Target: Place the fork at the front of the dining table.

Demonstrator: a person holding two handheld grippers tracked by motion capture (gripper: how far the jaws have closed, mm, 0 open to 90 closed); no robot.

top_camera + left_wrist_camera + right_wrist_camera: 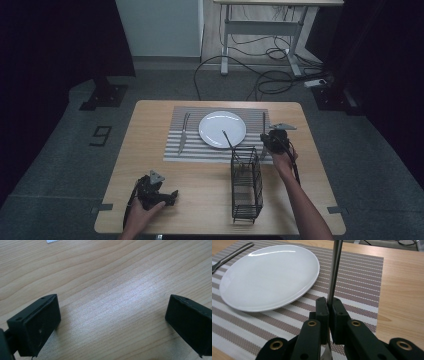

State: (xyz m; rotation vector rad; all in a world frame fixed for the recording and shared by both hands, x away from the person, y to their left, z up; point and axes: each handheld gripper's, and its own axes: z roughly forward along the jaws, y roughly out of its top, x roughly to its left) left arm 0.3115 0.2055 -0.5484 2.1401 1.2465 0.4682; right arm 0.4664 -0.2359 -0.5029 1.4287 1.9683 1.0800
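Note:
My right gripper (265, 140) (328, 306) is shut on the shaft of a slim metal utensil (264, 121) (335, 267). It holds the utensil low over the right side of the striped placemat (175, 150) (362, 277), just right of the white plate (222, 128) (269, 275). What kind of utensil it is cannot be made out. Another piece of cutlery (183, 132) (233, 253) lies on the mat left of the plate. My left gripper (171, 196) (112, 322) rests open on bare wood near the table's front left, with nothing between its jaws.
A black wire cutlery basket (246, 182) stands front right of centre, with a thin dark utensil (227, 138) leaning out of it towards the plate. The wooden table (150, 175) has bare room at the left. Cables and a desk frame are on the floor behind.

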